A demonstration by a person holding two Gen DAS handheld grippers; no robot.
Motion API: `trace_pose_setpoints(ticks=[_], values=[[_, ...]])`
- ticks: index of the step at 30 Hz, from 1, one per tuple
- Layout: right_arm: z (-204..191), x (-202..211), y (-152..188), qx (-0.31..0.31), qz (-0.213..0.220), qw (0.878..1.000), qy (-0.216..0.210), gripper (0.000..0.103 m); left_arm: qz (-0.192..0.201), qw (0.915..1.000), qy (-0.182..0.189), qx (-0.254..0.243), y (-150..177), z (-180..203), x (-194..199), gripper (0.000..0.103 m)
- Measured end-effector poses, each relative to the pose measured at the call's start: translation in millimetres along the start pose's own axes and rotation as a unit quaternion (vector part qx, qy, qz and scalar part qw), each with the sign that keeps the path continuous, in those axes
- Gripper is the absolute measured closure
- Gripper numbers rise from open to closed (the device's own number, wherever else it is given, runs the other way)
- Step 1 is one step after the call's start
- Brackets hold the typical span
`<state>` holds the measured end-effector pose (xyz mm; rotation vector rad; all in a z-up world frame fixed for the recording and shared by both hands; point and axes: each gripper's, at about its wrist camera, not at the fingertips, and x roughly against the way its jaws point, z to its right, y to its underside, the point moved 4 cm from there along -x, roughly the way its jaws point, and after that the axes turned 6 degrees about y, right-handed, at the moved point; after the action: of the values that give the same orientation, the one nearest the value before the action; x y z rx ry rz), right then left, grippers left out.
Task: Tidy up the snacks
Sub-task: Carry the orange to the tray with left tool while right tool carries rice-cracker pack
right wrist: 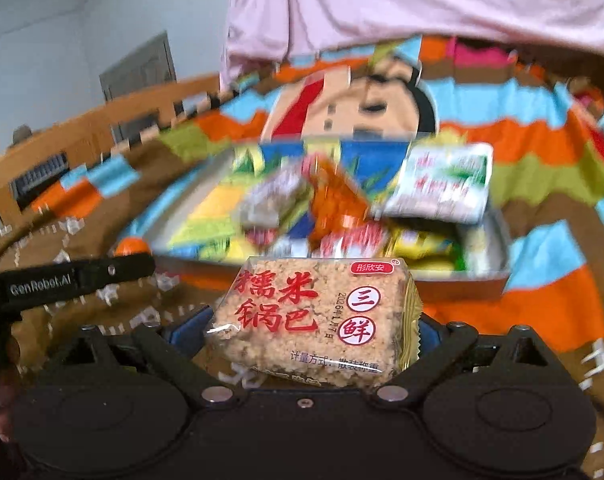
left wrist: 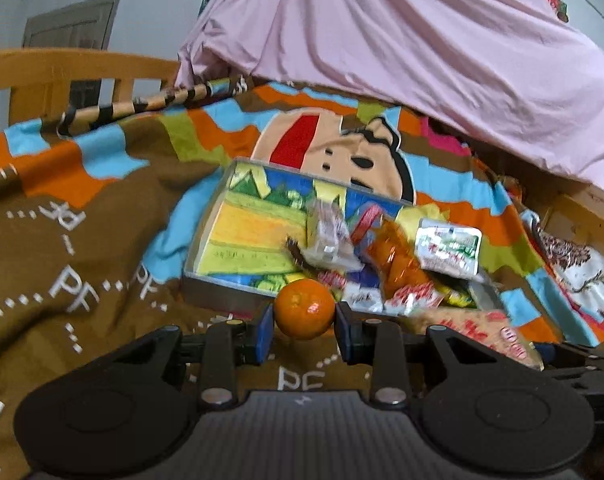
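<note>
Bedding fills both of your views: a pale pink sheet [left wrist: 402, 40] is heaped at the back over a patchwork blanket [left wrist: 82, 240] of brown, orange, blue and green blocks with white lettering and a cartoon face printed on it, and a wooden bed rail [left wrist: 62, 68] runs along the far left. On the blanket, just ahead of both your hands, lies a shallow rectangular box [left wrist: 238, 236] with grey walls and a bright painted landscape on its floor; its left half is bare, while its right half holds a loose pile of snack packets, among them a glossy orange wrapper [left wrist: 398, 256], a white and green sachet [left wrist: 450, 246] at the right and small red and white packets at the near edge. Your right claw [right wrist: 314, 332] stands wide, clamped across a clear-wrapped square rice cracker cake [right wrist: 314, 320] with red Chinese characters, its blue pads pressing on both sides of the pack; the pack is held up just short of the box's near wall, not inside it. Your left claw [left wrist: 304, 330] is drawn in close on a small round orange mandarin [left wrist: 304, 308], one blue pad touching each side, and the fruit sits in front of the box's near wall, outside the box. From the right wrist, the black arm of your left claw shows at the left edge, with a sliver of the mandarin beyond it. The scene is blurred in the right view, so smaller packet labels cannot be read.
</note>
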<state>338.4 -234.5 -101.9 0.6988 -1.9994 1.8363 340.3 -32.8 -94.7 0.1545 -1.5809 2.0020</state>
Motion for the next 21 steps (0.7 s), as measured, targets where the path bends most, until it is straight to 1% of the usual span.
trace_pose_setpoints(ticks=[4, 7, 9, 11, 14, 18, 20, 21], values=[[4, 24, -18, -0.006, 0.056, 0.998, 0.001, 0.006, 0.025, 0.9997, -0.009, 0.002, -15, 9, 11, 0.067], [8, 34, -33, -0.012, 0.09, 0.996, 0.002, 0.006, 0.039, 0.9991, -0.017, -0.007, -31, 17, 15, 0.067], [10, 39, -43, -0.013, 0.116, 0.993, 0.0, 0.006, 0.053, 0.9983, -0.022, -0.011, -43, 21, 15, 0.067], [11, 40, -56, -0.003, 0.15, 0.989, 0.005, 0.006, 0.068, 0.9972, -0.027, -0.016, -57, 26, 12, 0.067], [13, 33, -79, 0.007, 0.194, 0.981, 0.013, 0.006, 0.091, 0.9948, -0.033, -0.031, -77, 35, -3, 0.067], [23, 17, -104, 0.024, 0.242, 0.97, 0.027, 0.005, 0.107, 0.9929, -0.041, -0.03, -97, 40, -36, 0.067], [33, 4, -113, 0.018, 0.25, 0.967, 0.037, 0.005, 0.108, 0.9925, -0.047, -0.03, -104, 42, -57, 0.067], [40, -5, -117, 0.006, 0.248, 0.968, 0.039, 0.005, 0.107, 0.9926, -0.048, -0.031, -105, 42, -66, 0.067]])
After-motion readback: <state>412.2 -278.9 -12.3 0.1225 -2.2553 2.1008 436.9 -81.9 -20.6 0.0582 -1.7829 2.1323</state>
